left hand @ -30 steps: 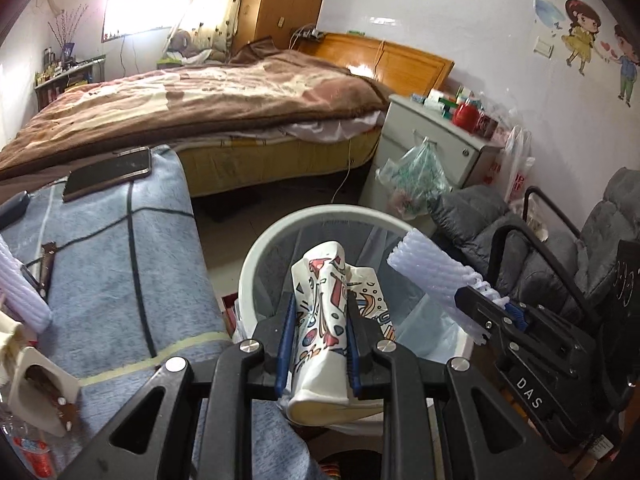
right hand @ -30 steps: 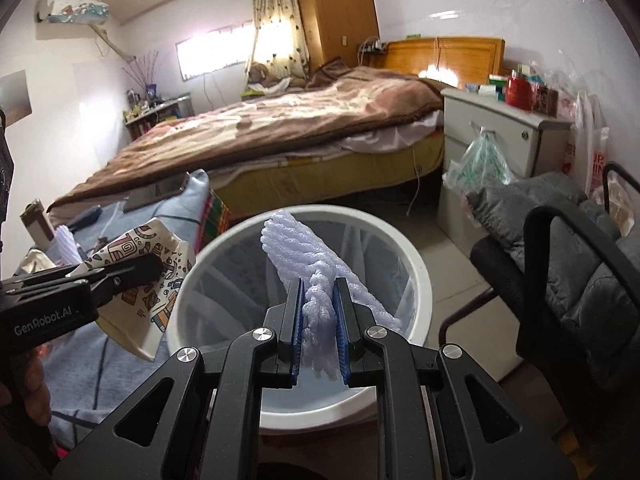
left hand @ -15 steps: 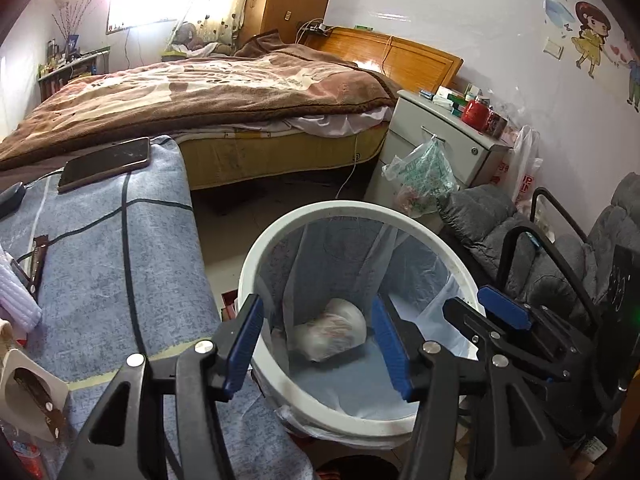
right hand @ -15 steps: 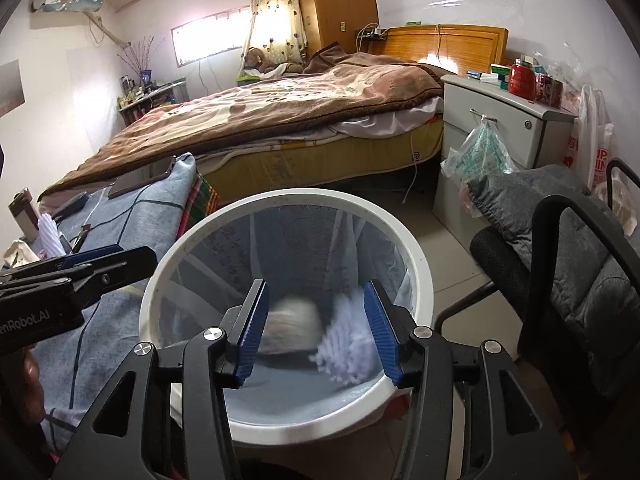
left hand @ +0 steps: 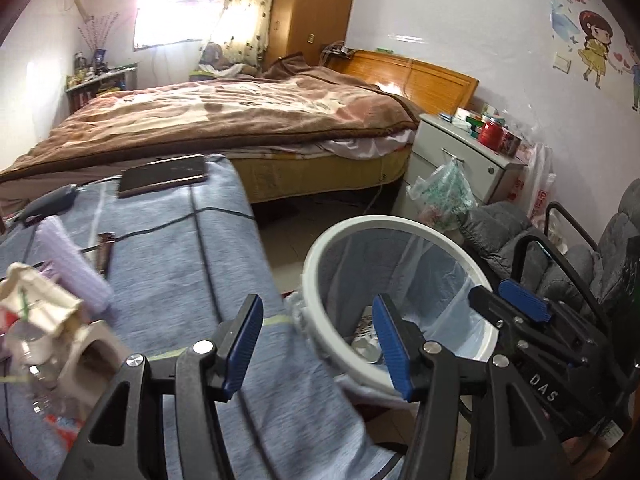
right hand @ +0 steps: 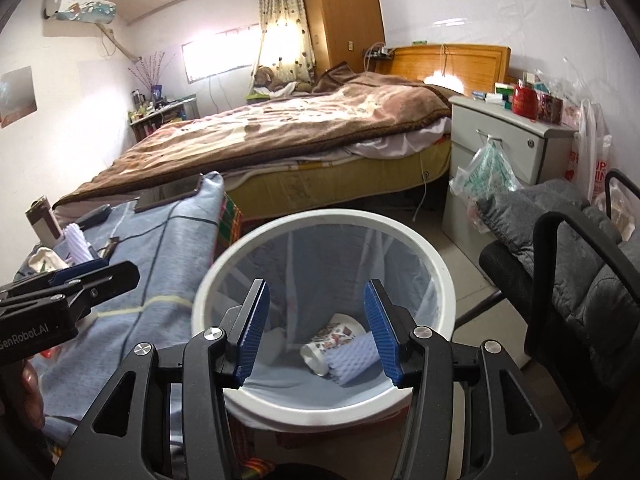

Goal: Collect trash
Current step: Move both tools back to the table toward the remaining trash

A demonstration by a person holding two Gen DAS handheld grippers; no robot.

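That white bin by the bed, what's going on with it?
A person is clearing trash with two handheld grippers. The patterned paper cup and foam sleeve lie in the lined bin. The right gripper and left gripper are open and empty. More trash waits on the blue cloth.

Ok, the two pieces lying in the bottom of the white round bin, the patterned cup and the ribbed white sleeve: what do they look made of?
The patterned cup looks like printed paper: matte, thin white rim, slightly squashed. The ribbed white sleeve looks like soft foam netting, probably fruit padding: puffy ridges, dull finish. The white round bin seems smooth, slightly glossy plastic, lined with a thin translucent bag.
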